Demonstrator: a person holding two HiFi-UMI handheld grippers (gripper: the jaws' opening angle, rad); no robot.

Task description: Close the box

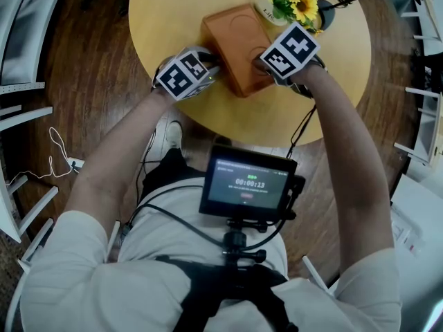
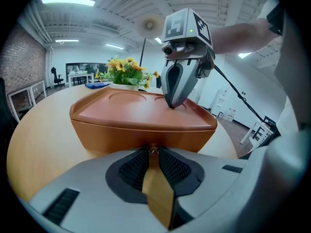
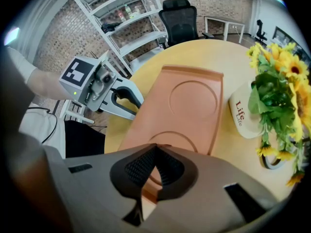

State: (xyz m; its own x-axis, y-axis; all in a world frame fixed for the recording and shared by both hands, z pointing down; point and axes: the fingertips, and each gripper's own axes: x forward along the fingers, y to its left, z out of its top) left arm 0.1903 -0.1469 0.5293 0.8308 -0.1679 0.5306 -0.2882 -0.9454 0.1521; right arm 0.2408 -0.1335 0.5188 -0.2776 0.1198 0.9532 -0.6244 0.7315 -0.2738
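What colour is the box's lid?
The lid is plain terracotta orange all over; the right gripper view shows it best.

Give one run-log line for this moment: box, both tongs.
box: lid down, on round table | left tongs: shut, tip at box side | right tongs: shut, tip on lid

My head camera looks steeply down from above onto the round table, with the box at middle distance. The left gripper view sits low, almost against the box's side, and faces nearly level across its top toward the right gripper. The right gripper view tilts steeply down close over that top, catching the left gripper at its left; all three views share the box.
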